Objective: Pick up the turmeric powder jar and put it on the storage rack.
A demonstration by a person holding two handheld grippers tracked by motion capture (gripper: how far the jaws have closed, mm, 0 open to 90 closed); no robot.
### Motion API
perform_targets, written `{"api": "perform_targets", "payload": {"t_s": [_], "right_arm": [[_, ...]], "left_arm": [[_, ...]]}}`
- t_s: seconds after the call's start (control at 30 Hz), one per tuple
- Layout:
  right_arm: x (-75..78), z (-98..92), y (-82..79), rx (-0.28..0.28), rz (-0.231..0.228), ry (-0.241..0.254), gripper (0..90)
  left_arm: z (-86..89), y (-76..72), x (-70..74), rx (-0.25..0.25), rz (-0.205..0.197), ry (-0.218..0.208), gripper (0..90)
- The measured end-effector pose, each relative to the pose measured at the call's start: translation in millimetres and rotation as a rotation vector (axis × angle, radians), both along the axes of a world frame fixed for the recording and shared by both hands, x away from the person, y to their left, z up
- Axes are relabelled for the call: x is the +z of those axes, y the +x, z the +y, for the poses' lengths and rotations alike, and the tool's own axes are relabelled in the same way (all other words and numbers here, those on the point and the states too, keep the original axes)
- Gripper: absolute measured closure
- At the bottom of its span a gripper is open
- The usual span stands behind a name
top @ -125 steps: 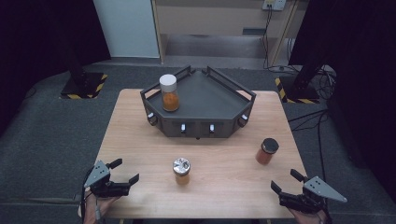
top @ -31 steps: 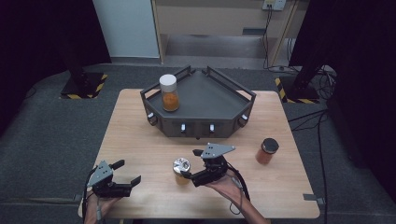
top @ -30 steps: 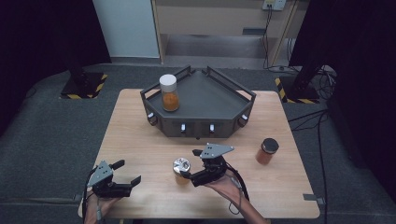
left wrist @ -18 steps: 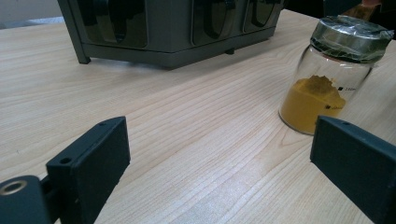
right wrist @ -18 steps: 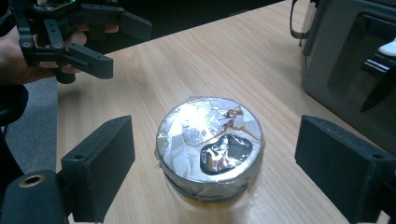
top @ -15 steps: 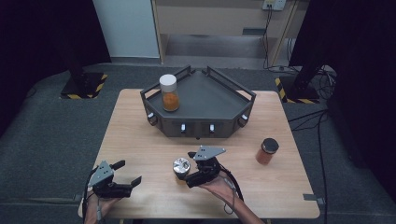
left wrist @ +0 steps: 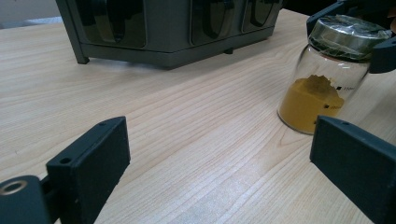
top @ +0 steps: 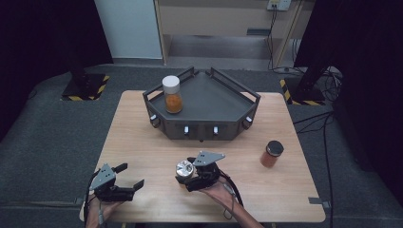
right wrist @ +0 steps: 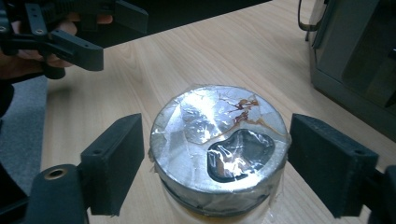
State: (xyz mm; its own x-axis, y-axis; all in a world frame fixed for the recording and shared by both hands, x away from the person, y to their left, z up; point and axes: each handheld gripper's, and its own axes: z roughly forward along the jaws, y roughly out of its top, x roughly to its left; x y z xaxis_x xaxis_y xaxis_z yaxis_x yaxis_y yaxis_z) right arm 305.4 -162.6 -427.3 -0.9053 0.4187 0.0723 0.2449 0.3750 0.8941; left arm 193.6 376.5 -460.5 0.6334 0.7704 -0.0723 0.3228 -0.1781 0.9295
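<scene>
- Left gripper (top: 124,179): rests at the table's (top: 142,142) near-left corner, jaws spread and empty, clear of the work.
- Right gripper (right wrist: 212,168): jaws have just been closing, now bracketing the silver-lidded glass jar (top: 184,170) at lid height; narrow gaps remain, so nothing is pinched. The jar stands upright near the table's front centre, holding yellow powder, low-filled.
- Black-lidded jar (top: 271,153): right, orange contents.
- Dark tray (top: 223,95): far centre, carrying a white-lidded jar (top: 172,94) of orange contents.
</scene>
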Motion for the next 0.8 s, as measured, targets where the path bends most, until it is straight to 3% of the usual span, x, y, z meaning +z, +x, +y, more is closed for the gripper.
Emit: {"api": "perform_targets", "payload": {"t_s": [0.2, 0.33, 0.8], "right_arm": [[-4.9, 0.7, -2.4, 0.001, -0.018, 0.006, 30.3], [-6.0, 1.8, -9.2, -0.008, -0.067, -0.003, 34.1], [-0.7, 2.1, -10.3, -0.023, -0.084, -0.012, 34.6]], "left_arm": [[0.5, -0.1, -0.3, 0.002, 0.0, -0.003, 4.1], [0.2, 0.4, -0.2, -0.002, 0.002, -0.001, 4.2], [0.3, 1.6, -0.2, -0.008, 0.008, 0.0, 4.3]]}}
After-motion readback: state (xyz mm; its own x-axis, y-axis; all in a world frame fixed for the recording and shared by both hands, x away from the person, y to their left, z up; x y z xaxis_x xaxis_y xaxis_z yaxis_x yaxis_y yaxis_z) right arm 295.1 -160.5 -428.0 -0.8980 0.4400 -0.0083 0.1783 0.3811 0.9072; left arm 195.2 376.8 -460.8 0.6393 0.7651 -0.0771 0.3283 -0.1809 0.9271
